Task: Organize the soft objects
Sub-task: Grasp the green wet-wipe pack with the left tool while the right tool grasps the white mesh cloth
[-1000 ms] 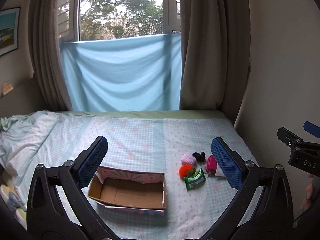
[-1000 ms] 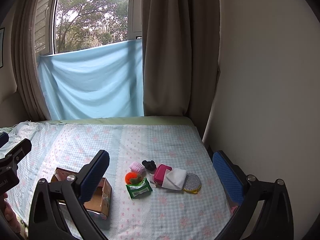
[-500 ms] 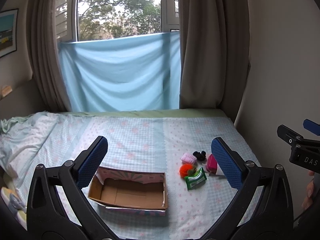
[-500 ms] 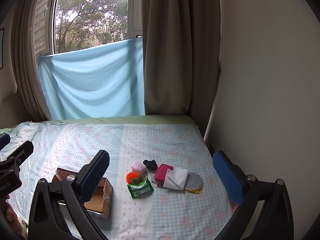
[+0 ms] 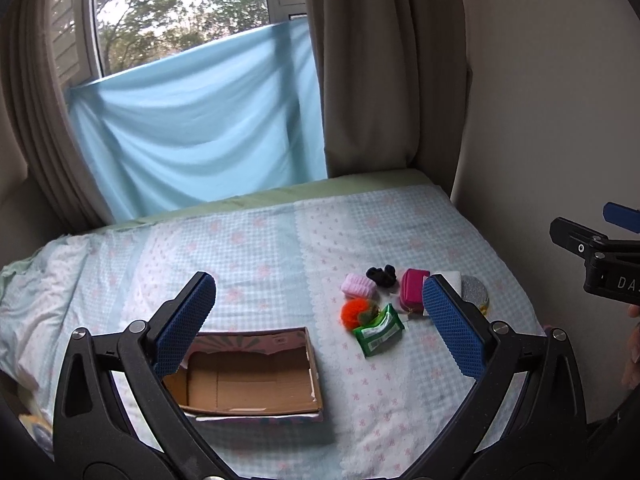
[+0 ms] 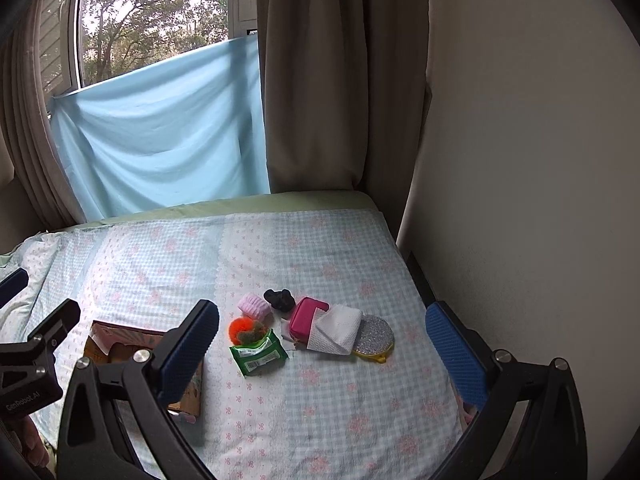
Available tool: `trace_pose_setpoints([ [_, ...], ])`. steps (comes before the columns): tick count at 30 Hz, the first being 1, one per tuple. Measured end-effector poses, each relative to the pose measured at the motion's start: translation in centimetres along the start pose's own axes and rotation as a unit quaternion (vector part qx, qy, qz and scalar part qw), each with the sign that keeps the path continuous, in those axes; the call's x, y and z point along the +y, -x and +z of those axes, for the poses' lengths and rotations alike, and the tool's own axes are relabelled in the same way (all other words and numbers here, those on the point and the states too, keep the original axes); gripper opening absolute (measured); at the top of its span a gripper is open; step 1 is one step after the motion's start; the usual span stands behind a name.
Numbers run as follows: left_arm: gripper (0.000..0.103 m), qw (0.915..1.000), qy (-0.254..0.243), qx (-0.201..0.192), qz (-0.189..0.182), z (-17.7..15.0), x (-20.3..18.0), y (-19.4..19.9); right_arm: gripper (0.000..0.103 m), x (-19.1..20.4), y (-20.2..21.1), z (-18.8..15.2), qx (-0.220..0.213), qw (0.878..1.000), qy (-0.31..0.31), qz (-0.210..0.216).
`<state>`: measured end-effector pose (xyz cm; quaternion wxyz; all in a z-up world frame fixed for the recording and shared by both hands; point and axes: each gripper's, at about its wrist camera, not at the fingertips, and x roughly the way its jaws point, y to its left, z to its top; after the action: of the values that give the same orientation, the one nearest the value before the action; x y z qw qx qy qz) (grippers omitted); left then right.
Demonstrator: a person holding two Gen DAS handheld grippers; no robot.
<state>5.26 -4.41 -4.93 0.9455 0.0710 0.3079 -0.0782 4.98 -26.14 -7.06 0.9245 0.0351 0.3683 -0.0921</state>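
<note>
An open cardboard box [image 5: 248,376] lies on the bed, also in the right wrist view [image 6: 120,344]. To its right lies a cluster: an orange pom-pom [image 6: 242,327], a green packet [image 6: 258,354], a pink knit piece [image 6: 256,306], a black scrunchie [image 6: 280,299], a magenta pouch [image 6: 306,320], a white cloth [image 6: 338,330] and a glittery silver purse [image 6: 374,340]. My left gripper [image 5: 320,324] is open and empty above the box's right end. My right gripper [image 6: 322,354] is open and empty above the cluster.
The bed [image 6: 320,400] has a checked pale blue sheet. A beige wall [image 6: 520,200] borders its right side. Brown curtains [image 6: 320,80] and a blue cloth [image 6: 160,128] hang at the window behind. The other gripper shows at each view's edge.
Both grippers have moved forward and closer to the bed, and both views have tilted. The objects now look larger. Both stay open and empty.
</note>
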Motion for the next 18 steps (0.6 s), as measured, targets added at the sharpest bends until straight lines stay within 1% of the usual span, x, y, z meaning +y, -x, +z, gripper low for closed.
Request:
trace_pose_setpoints([
  [2,0.102,0.9996,-0.017,0.017,-0.015,-0.5,-1.4,-2.1,0.103,-1.0,-2.4,-0.5,0.024,1.0,-0.007,-0.005],
  [4,0.102,0.9981,-0.035,0.041,-0.029,-1.2,-3.1,-4.7,0.103,-2.2,-5.2,-1.0,0.05,0.999,-0.019,-0.002],
  [8,0.102,0.9907,-0.088,0.089,-0.053,-3.5,-6.9,-10.4,0.103,-4.4,-11.5,-2.5,0.106,0.993,-0.048,0.015],
  [12,0.102,0.9769,-0.16,0.129,-0.059,-6.5,-10.9,-16.5,0.103,-6.1,-17.8,-3.9,0.152,0.985,-0.071,0.024],
  [15,0.102,0.9621,-0.213,0.159,-0.059,-9.1,-13.4,-21.1,0.103,-7.1,-22.1,-4.9,0.173,0.98,-0.089,0.028],
  [18,0.102,0.9472,-0.257,0.18,-0.066,-11.6,-15.4,-25.4,0.103,-7.8,-26.1,-6.1,0.191,0.975,-0.111,0.034],
])
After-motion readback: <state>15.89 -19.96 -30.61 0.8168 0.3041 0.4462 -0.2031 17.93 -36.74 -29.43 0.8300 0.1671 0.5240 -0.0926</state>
